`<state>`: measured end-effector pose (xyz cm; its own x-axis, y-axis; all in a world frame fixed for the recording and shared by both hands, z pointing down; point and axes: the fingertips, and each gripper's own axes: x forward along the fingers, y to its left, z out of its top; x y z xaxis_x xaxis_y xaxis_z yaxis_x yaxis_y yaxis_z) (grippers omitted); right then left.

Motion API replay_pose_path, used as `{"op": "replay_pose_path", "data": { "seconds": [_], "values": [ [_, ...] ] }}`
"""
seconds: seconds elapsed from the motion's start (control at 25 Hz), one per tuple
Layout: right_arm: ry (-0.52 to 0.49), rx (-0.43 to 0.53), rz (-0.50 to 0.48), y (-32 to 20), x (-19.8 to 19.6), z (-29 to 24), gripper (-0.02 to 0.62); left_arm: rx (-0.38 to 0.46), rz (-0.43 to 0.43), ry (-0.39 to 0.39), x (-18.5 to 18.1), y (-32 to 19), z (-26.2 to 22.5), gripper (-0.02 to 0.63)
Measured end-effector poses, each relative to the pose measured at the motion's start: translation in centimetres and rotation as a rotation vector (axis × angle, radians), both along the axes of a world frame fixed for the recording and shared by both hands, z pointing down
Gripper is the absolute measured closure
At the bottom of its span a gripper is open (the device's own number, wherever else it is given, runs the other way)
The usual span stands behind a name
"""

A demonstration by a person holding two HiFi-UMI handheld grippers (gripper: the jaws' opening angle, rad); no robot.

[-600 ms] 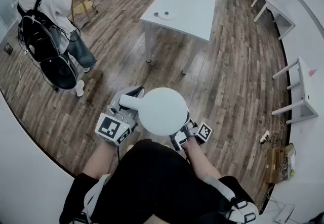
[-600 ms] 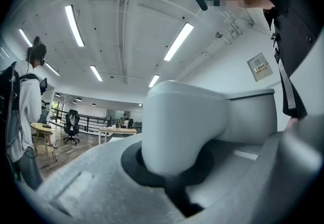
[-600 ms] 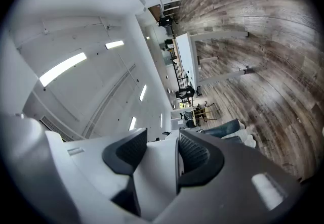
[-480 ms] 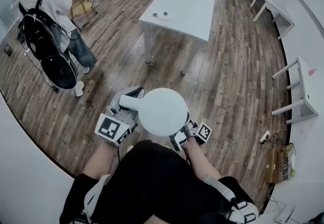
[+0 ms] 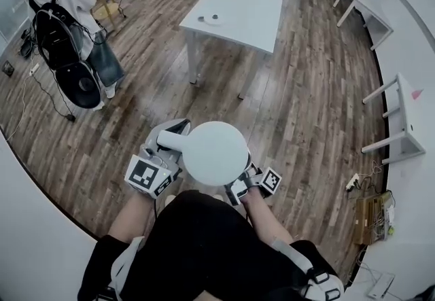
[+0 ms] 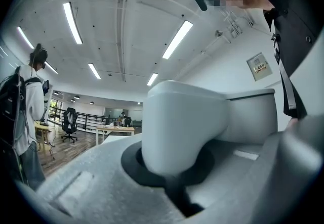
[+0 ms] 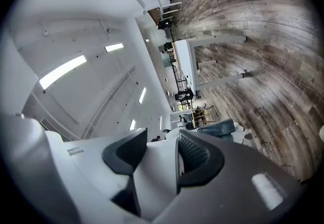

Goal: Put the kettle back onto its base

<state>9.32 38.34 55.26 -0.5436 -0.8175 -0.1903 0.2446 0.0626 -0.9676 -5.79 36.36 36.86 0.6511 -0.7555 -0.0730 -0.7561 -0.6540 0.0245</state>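
The kettle (image 5: 215, 151) sits between left gripper (image 5: 170, 142) and right gripper (image 5: 240, 186), table (image 5: 253, 15) beyond.

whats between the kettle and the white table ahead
Nothing but bare wood floor lies between the kettle and the table; the head view shows it.

A black top (image 5: 204, 245) with pale straps (image 5: 126, 262) was worn. The grey left gripper (image 5: 170, 147) and right gripper (image 5: 239, 183) were each fitted with a black-and-white marker cube (image 5: 148, 175).

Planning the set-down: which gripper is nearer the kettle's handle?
Left. The left gripper is clamped on the handle; the right gripper grips the opposite side of the kettle.
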Motion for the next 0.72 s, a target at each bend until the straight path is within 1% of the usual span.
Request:
{"op": "replay_pose_path", "data": {
  "seconds": [0.08, 0.32, 0.48, 0.6, 0.72],
  "values": [
    [0.004, -0.004, 0.009, 0.2, 1.0, 0.1, 0.394, -0.001, 0.009, 0.003, 1.0, 0.0, 0.1, 0.604],
    [0.005, -0.01, 0.04, 0.8, 5.4, 0.1, 0.394, -0.008, 0.041, 0.001, 5.5, 0.0, 0.1, 0.604],
    [0.002, -0.012, 0.038, 0.8, 7.4, 0.3, 0.394, -0.011, 0.041, -0.005, 7.6, -0.1, 0.2, 0.604],
    [0.004, -0.019, 0.038, 0.6, 8.6, 0.5, 0.394, -0.018, 0.037, -0.005, 8.7, -0.4, 0.5, 0.604],
    [-0.002, -0.027, 0.049, 0.3, 8.6, 0.9, 0.394, -0.024, 0.05, -0.009, 8.9, -1.0, 0.9, 0.604]
  ]
}}
